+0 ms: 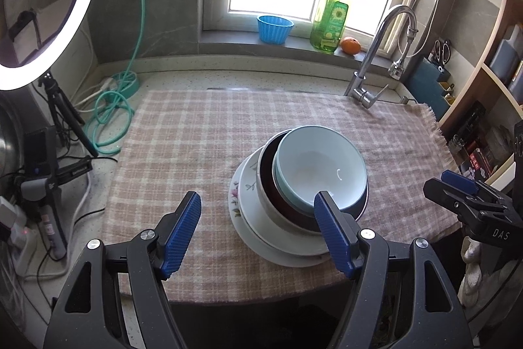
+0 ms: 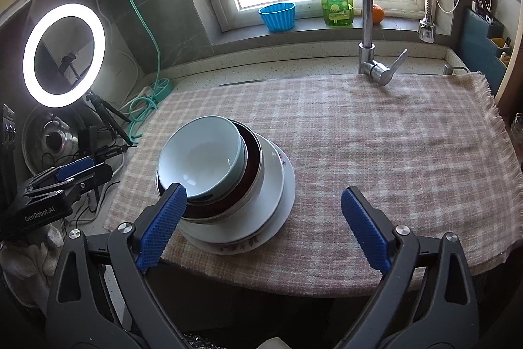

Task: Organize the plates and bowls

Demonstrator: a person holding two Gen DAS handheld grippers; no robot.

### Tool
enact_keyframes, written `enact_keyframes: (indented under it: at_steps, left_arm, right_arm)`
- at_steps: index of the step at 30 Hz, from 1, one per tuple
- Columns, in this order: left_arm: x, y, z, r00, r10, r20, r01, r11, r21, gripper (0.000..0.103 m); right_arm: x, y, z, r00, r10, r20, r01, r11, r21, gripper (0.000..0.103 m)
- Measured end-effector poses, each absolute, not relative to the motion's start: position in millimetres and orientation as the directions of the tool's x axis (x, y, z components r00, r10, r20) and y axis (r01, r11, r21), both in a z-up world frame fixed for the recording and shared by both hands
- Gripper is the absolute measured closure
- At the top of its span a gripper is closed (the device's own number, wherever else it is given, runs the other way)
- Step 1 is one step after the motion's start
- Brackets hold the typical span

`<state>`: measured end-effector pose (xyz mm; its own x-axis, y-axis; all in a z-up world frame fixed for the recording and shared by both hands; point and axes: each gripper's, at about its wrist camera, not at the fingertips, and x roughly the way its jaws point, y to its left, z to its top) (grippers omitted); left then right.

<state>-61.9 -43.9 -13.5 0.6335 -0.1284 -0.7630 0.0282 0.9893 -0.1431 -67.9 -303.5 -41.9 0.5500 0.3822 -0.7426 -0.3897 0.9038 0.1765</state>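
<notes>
Dishes are stacked on the checked cloth; both tools are held apart and empty.

A pale blue bowl [image 1: 322,167] is nested, tilted, in a dark bowl [image 1: 278,185], which is set on a white plate [image 1: 251,211] over a floral plate [image 1: 236,195]; the lower rims are largely hidden. The stack is seen on the checked cloth [image 2: 376,133] covering the table. The left tool [image 1: 258,231] is held with its jaws apart, one pad overlapping the stack's edge in view; contact cannot be told. The right tool [image 2: 263,226] is spread wide, nothing between its pads.
</notes>
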Motion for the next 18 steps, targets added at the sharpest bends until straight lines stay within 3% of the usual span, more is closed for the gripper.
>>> enact_keyframes:
  at_steps: [18]
  left_arm:
    - [-61.0,-42.2,-8.9,0.641,-0.117,-0.758,0.03,0.991,-0.128,0.031]
  right_arm:
    - [-66.8,-298.8,-43.1,0.543,0.389,-0.744,-0.386,0.903,0.19,0.005]
